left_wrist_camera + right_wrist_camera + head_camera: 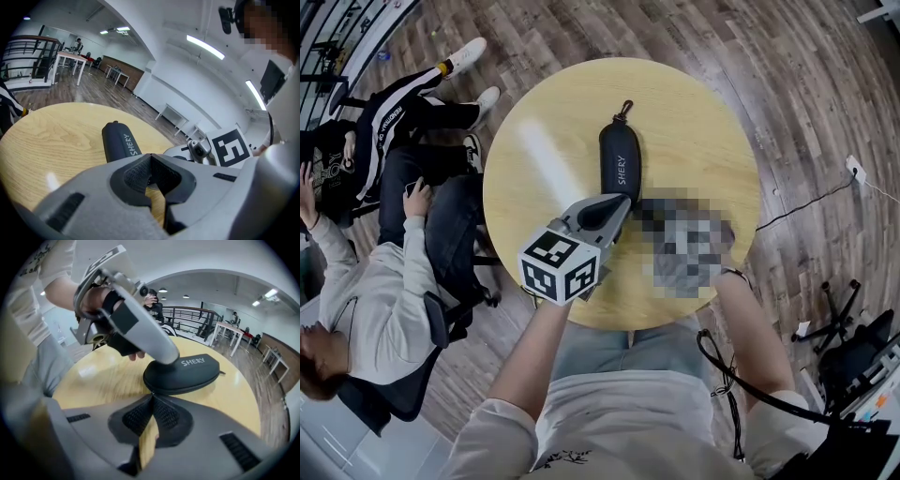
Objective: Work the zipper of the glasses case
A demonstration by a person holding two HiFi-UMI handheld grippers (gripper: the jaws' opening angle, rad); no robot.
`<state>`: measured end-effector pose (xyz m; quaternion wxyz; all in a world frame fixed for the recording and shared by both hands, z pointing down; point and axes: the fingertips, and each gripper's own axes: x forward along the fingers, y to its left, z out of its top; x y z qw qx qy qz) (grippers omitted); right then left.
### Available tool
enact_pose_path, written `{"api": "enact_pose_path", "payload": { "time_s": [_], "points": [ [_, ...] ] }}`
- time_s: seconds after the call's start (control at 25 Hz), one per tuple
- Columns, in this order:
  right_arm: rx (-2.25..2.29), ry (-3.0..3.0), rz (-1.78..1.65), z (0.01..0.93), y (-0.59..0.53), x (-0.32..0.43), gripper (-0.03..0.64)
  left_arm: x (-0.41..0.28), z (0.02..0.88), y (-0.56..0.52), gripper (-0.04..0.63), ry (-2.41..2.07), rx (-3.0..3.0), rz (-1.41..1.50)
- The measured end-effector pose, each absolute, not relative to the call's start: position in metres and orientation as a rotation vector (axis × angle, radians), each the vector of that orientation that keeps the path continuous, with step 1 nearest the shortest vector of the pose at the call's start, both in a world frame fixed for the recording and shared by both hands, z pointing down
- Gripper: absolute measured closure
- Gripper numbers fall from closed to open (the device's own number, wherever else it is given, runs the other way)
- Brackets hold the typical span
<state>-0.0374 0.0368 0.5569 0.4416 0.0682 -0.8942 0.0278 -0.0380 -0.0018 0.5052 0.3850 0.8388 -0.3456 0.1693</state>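
A black zip-up glasses case (620,159) with white lettering lies in the middle of the round wooden table (703,122), its strap loop (625,110) at the far end. My left gripper (622,206) is shut, and its tip rests on top of the case's near end (187,371). My right gripper (152,397) is also shut. Its tips meet right at the seam on the near end of the case. I cannot see whether a zipper pull is between them. In the head view the right gripper lies under a mosaic patch.
Two seated people (384,244) and office chairs (431,347) are close to the table's left edge. A cable and socket (853,173) lie on the wooden floor at the right. Another chair base (834,323) stands at the lower right.
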Motion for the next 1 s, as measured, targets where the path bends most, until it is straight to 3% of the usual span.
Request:
{"api": "enact_pose_path", "payload": {
  "time_s": [0.24,0.52,1.0],
  "points": [
    [-0.034,-2.067,-0.185,0.563,-0.007,0.021,0.617,-0.04,0.487,-0.044,0.592,-0.885,2.254,0.542],
    [-0.046,-2.085,-0.156,0.564,-0.043,0.055,0.617,0.002,0.511,-0.1,0.592,-0.767,2.303,0.772],
    [0.1,-2.133,0.068,0.562,-0.002,0.042,0.617,0.001,0.518,-0.093,0.592,-0.762,2.377,0.924]
  ]
}}
